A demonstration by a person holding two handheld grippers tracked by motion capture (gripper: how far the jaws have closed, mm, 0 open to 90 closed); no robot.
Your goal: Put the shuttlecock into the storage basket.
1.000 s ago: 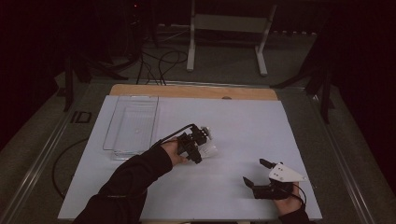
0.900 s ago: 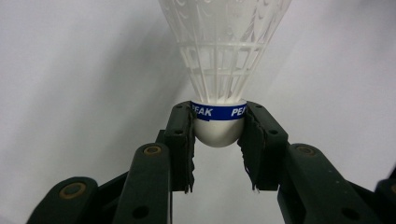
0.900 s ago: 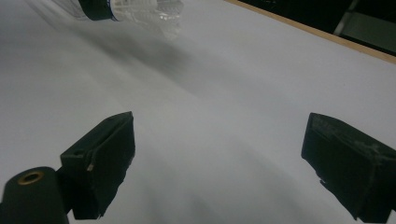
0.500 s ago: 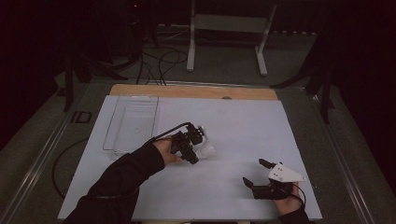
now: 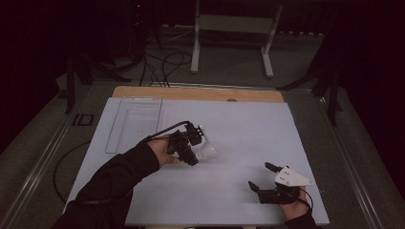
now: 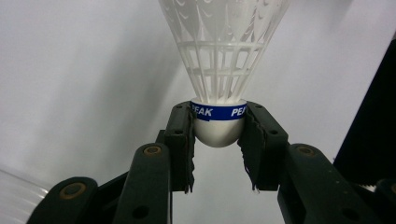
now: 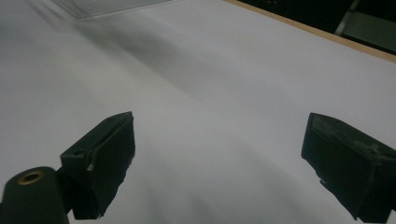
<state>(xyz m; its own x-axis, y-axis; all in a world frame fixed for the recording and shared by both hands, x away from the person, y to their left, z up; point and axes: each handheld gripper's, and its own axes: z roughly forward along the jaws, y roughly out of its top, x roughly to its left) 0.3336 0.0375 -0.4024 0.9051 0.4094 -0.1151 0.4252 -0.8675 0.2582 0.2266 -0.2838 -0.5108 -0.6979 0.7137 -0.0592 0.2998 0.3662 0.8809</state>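
- right gripper (image 5: pixel 260 176) near right of worktop (image 5: pixel 248 133), jaws wide apart, nothing between them; sits where it did a second ago, idle.
- right gripper view: both black pads hang over bare white sheet, clear tray edge (image 7: pixel 107 7) at far left.
- left gripper (image 5: pixel 197 151) left of centre, jaws clamped on shuttlecock (image 5: pixel 206 151); it has lifted and drifted a bit nearer and left versus a second ago, carrying the shuttlecock with it.
- left gripper view: pads pinch the white rounded cork (image 6: pixel 218 130) at the blue band, one pad each side; white plastic skirt (image 6: pixel 223 42) fans away from the camera. Grip looks centred and firm.
- shuttlecock is off the sheet, held in air; small shadow under it in high view.
- clear tray (image 5: pixel 135 121) far left on the worktop, well apart from the shuttlecock, looks empty.
- judgement: pick is done, now the carry phase; likely drop spot is the tray, so the next move is far-left then lower.
- risk: round cork could roll in the pads if swung fast.
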